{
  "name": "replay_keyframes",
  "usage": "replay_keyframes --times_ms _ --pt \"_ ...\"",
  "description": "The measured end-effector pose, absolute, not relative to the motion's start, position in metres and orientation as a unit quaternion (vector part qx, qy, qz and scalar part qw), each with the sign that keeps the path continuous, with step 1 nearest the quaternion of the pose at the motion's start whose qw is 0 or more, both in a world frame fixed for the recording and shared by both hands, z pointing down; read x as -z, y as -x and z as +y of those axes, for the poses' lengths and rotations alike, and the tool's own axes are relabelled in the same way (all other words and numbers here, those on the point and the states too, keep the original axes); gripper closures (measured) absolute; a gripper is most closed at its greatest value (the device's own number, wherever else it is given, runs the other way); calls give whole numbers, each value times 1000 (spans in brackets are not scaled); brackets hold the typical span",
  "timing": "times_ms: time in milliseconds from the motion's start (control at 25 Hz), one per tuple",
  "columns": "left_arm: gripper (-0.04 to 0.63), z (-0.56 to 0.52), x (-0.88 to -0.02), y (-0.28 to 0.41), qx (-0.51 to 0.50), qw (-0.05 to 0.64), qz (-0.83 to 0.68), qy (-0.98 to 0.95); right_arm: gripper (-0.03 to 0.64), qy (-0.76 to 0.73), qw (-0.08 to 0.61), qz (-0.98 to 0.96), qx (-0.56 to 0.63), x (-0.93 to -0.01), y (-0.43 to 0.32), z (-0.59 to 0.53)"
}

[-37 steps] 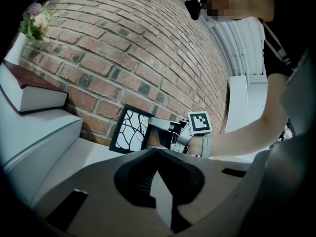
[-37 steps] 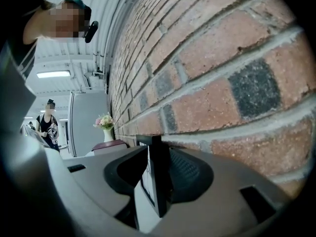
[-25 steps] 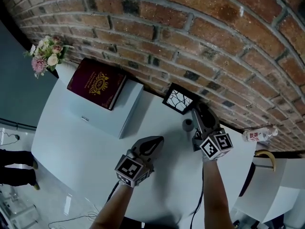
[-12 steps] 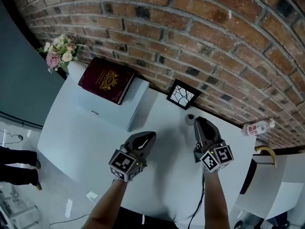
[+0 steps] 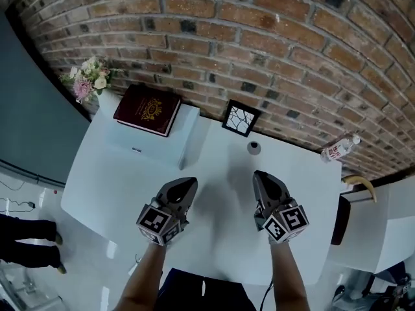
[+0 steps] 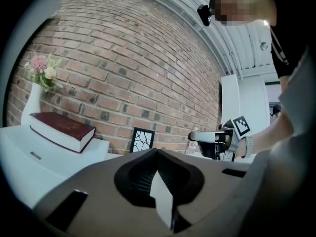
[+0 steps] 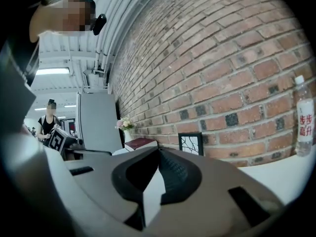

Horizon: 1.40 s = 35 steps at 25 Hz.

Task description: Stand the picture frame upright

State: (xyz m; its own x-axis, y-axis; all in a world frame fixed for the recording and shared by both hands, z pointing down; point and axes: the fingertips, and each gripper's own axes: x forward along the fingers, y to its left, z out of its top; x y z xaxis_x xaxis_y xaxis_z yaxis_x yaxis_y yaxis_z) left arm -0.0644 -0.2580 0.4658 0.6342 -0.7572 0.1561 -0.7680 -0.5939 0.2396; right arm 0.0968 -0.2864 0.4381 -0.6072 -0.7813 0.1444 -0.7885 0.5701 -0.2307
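frame [image 5: 240, 118]: I see it upright at back of table [image 5: 220, 167], close by wall [image 5: 272, 50], right of box [image 5: 162, 149] | left gripper [image 5: 187, 184]: jaws pressed together, nothing in them | right gripper [image 5: 262, 177]: jaws have just been closing, now together, nothing between | the 2 grippers: over table front, well apart from frame

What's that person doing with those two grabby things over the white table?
A person holds a tool in each hand above the white table. The picture frame already stands upright by the brick wall. The left tool is shut and empty. The right tool has just closed its jaws on nothing. Neither touches the frame.
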Motion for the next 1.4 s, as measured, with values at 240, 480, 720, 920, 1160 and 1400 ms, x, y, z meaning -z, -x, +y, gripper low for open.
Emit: replay_keyframes --times_ms 240,480,720,920,1160,1400 --pt "589 -227 -440 84 -1 127 -426 -896 614 -453 7 -882 -127 -416 -90 -234" --pt "589 -202 -420 106 12 106 -425 -899 614 -479 9 -870 -116 -401 -90 -191" --pt "589 -182 -396 122 27 96 -424 -900 614 -496 -2 -861 -115 -385 -89 -161" --pt "589 -172 -376 127 36 81 -416 -905 614 -504 -6 -859 -95 -367 -83 -146" --pt "589 -157 -362 132 56 71 -417 -904 614 -508 -22 -856 -91 -360 -71 -124" --pt "589 -145 -360 131 51 68 -420 -904 614 -512 -9 -855 -82 -356 -69 -112"
